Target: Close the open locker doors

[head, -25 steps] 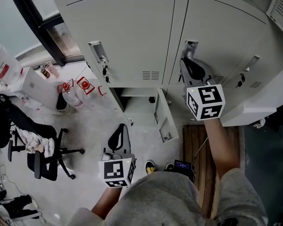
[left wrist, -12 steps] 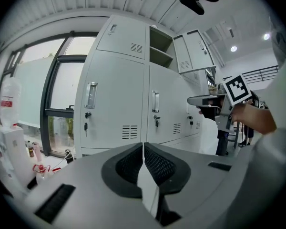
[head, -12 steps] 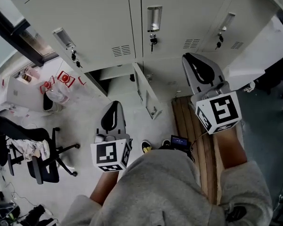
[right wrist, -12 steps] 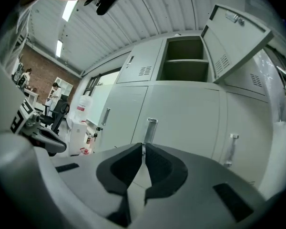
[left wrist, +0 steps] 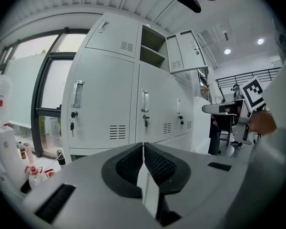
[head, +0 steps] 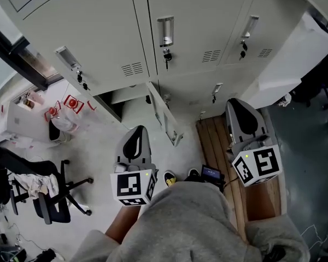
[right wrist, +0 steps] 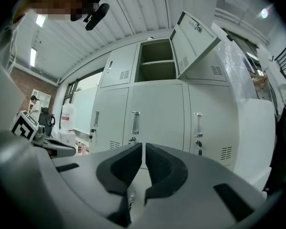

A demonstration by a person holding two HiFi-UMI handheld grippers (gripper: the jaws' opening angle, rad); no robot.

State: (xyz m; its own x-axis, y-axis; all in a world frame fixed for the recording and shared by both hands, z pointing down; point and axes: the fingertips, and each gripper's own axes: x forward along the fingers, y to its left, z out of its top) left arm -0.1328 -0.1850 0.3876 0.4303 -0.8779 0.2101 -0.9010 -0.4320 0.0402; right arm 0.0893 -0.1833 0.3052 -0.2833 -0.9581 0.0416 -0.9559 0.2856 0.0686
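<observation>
Although most fronts of the lockers sit flush, a lower locker door stands swung out toward the person. It shows edge-on in the head view, with its dark compartment exposed on the window side. Higher in the bank, an upper door is tipped open beside a shelved compartment.

The left tool is held low near the free edge of the lower locker door, on its window side and not touching it. Its jaws are pressed together with nothing between them. The right tool hangs on the other side of that door, above wooden boards laid on the floor at the foot of the lockers. Its jaws are closed to a thin slit and grip nothing. The lower locker door juts out between the two tools.

Keys dangle from several locks. A bulky white panel leans against the bank on the person's right. Toward the window are an office chair draped with cloth, red-capped bottles and a dark window frame. A small screen device lies on the floor by the person's shoes.
</observation>
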